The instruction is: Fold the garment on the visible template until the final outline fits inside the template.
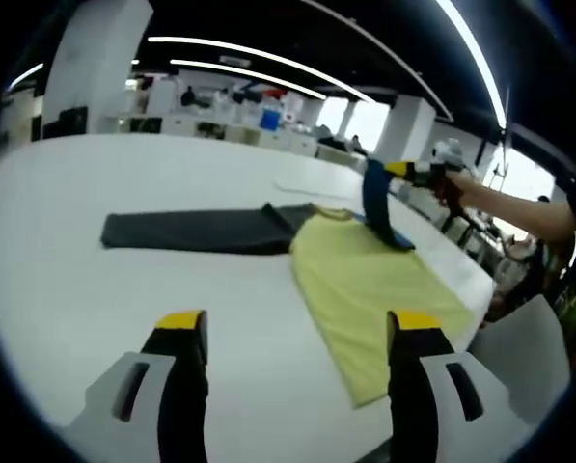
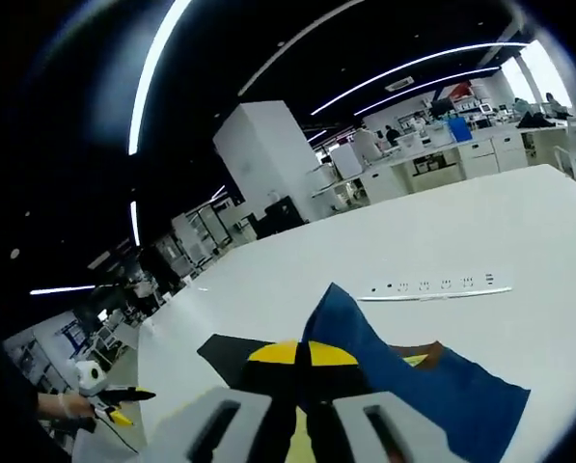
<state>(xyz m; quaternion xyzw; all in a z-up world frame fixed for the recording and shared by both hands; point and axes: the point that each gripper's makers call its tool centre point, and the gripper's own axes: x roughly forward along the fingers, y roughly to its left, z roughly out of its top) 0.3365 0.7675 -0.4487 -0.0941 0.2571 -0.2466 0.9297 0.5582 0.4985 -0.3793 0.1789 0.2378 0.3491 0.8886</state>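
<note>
Right gripper view: right claw (image 2: 302, 355) clamped on the lifted blue garment (image 2: 413, 376); left claw (image 1: 297, 323) apart.

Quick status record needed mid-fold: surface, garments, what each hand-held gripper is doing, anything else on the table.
surface: white table
yellow garment: lies flat on the table, near the right edge in the left gripper view
dark grey garment: laid out flat, touching the yellow one's far corner
blue cloth: lifted off the table, pinched at a corner
left hand-held gripper: open, above the table, holding nothing
right hand-held gripper: shut on the blue cloth
other: white power strip farther along the table
template: cannot tell
</note>
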